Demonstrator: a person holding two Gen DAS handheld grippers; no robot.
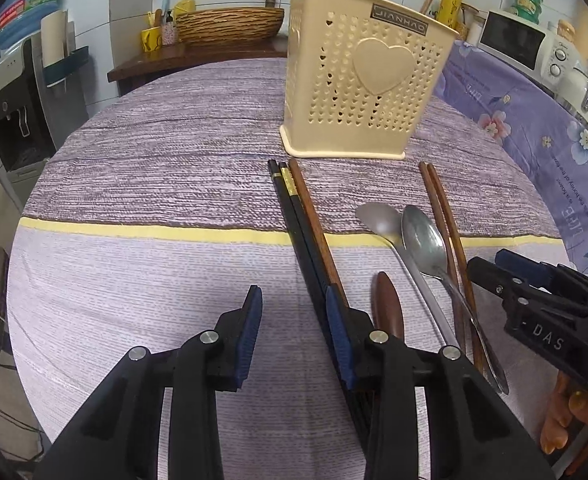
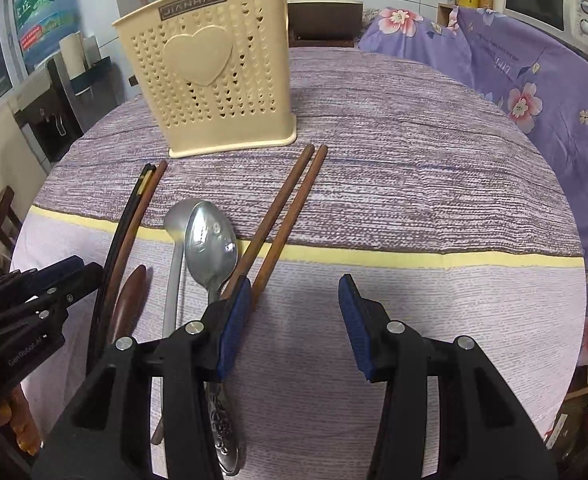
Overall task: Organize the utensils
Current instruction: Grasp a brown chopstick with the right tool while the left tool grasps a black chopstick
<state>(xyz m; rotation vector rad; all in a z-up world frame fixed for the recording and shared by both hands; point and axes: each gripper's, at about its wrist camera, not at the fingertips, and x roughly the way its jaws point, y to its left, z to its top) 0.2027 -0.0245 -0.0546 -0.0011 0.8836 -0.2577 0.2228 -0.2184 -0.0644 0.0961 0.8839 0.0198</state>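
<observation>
A cream perforated utensil holder (image 1: 364,76) (image 2: 214,80) stands upright at the far side of the table, with wooden sticks poking out of its top. In front of it lie black chopsticks (image 1: 294,216) (image 2: 124,216) beside a brown one, two metal spoons (image 1: 422,240) (image 2: 210,240), a brown pair of chopsticks (image 1: 442,216) (image 2: 282,216) and a brown wooden handle (image 1: 388,308) (image 2: 128,300). My left gripper (image 1: 294,320) is open and empty, its right finger beside the black chopsticks. My right gripper (image 2: 294,312) is open and empty, its left finger over the brown pair.
The round table carries a purple striped cloth (image 1: 154,184) with a yellow band. A floral purple cloth (image 2: 534,92) covers furniture to the right, with a microwave (image 1: 522,40) behind. A wicker basket (image 1: 230,24) and a water dispenser (image 1: 10,92) stand at the back left.
</observation>
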